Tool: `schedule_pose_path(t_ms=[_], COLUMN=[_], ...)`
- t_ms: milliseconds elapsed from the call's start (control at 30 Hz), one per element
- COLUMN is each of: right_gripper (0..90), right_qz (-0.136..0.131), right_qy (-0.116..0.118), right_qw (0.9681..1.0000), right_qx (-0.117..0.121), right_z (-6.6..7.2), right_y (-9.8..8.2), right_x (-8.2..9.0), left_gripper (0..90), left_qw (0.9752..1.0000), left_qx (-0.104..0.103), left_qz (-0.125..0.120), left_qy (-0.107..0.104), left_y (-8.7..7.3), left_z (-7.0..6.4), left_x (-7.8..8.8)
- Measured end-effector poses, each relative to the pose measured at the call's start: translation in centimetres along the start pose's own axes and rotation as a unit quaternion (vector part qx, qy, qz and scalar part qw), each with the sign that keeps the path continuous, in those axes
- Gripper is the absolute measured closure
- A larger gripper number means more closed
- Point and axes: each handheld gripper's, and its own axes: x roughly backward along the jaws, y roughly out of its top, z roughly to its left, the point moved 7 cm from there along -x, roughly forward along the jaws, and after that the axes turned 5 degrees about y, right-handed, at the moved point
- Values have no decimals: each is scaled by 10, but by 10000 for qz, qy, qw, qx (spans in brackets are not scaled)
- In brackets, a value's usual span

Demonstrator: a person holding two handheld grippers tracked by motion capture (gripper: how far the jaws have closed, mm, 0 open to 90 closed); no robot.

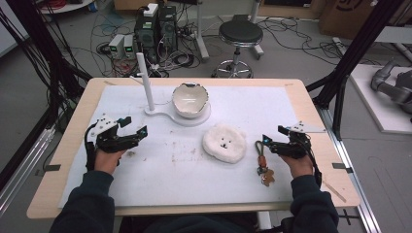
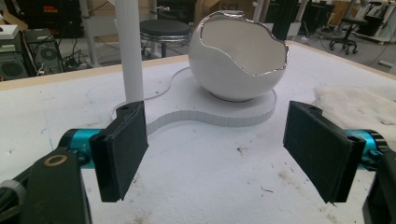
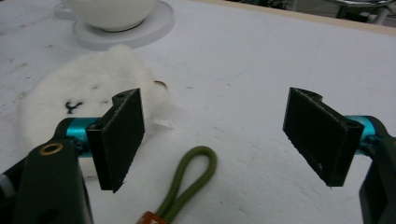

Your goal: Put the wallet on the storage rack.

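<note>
The right gripper [image 1: 272,141] has its jaws wide apart with nothing in them, right over the green loop [image 3: 189,184] of the keychain [image 1: 263,165], which lies on the white mat [image 1: 160,170] beside the fluffy bear face [image 1: 224,142]. I think it should go straight down and pinch the loop gently. The left gripper [image 1: 133,128] waits with jaws apart too.

White cracked-egg bowl [image 1: 190,99] with silver rim sits on flat white base [image 1: 160,114], far centre of table [image 1: 68,145]. Upright white post [image 1: 145,81] rises from base's left lobe, just beside bowl. White sheet [image 1: 160,170] covers tabletop, smudged with brown specks near centre. Beyond far edge: black round stool [image 1: 239,34] on chrome legs, computer towers [image 1: 156,26] and small grey boxes [image 1: 122,46] left of it, cables [image 1: 286,34] strewn across floor. Black frame struts [image 1: 354,53] at right.
</note>
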Motion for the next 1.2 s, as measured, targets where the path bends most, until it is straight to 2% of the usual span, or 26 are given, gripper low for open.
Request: schedule_pose_path(t_ms=[100,167,267,333,367,400,433,467,533,567,600,633,667,700,733,767,800,833,900,933,967,1067,1100,1133,1167,1200], right_gripper=[247,256,262,265,282,282,316,316,327,317,317,353,353,454,454,578,578,706,758,758,773,781,782,782,783,783], right_qz=[132,213,430,524,722,722,967,967,1436,1557,1557,1640,1640,1721,1721,1752,1752,1714,1582,1582,1359,928,744,744,543,543], right_qy=[305,555,762,806,916,916,1050,1050,993,973,973,1079,1079,1161,1161,1290,1290,1207,1201,1201,1231,1340,1366,1366,1396,1396], right_qw=[9994,9982,9961,9953,9931,9931,9896,9896,9844,9827,9827,9805,9805,9781,9781,9757,9757,9760,9765,9765,9770,9786,9779,9779,9774,9774], right_qx=[109,71,135,106,145,145,168,168,228,235,235,77,77,113,113,267,267,588,841,841,1085,1256,1395,1395,1493,1493], right_z=[17,26,38,41,46,46,52,52,53,53,53,52,52,53,53,56,56,57,59,59,62,66,68,68,70,70], right_y=[2,2,0,-1,-3,-3,-7,-7,-17,-20,-20,-21,-21,-21,-21,-20,-20,-17,-12,-12,-7,3,7,7,12,12], right_x=[-15,-23,-37,-42,-52,-52,-61,-61,-73,-76,-76,-78,-78,-78,-78,-78,-78,-75,-72,-72,-69,-63,-61,-61,-58,-58], left_gripper=[218,218,224,229,233,235,239,246,257,259,261,266,268,268,270,271,272,272,273,273,273,272,272,272,272,272], left_qw=[10000,10000,9999,9999,9999,9999,9999,9999,9998,9999,9999,9998,9998,9997,9997,9995,9995,9992,9988,9988,9980,9970,9957,9957,9936,9936], left_qx=[2,-19,-16,-27,-8,-8,-2,-2,-4,-6,-6,-35,-35,-68,-68,-97,-97,-120,-103,-103,-36,-23,-33,-33,-2,-2], left_qz=[-4,29,43,70,70,70,73,73,81,71,71,96,96,120,120,152,152,177,207,207,223,267,316,316,386,386], left_qy=[-21,-54,-108,-127,-146,-146,-146,-146,-159,-156,-156,-182,-182,-222,-222,-248,-248,-340,-433,-433,-590,-729,-871,-871,-1063,-1063], left_y=[0,-1,-2,-2,-3,-3,-3,-3,-2,-2,-2,-2,-2,-2,-2,-3,-3,-3,-3,-3,-3,-3,-4,-4,-3,-3], left_z=[-1,-3,-5,-6,-7,-7,-7,-7,-7,-7,-7,-10,-10,-14,-14,-17,-17,-23,-28,-28,-34,-40,-48,-48,-58,-58], left_x=[0,-1,-3,-5,-5,-5,-5,-5,-4,-3,-3,-3,-3,-3,-3,-4,-4,-7,-9,-9,-12,-15,-20,-20,-26,-26])
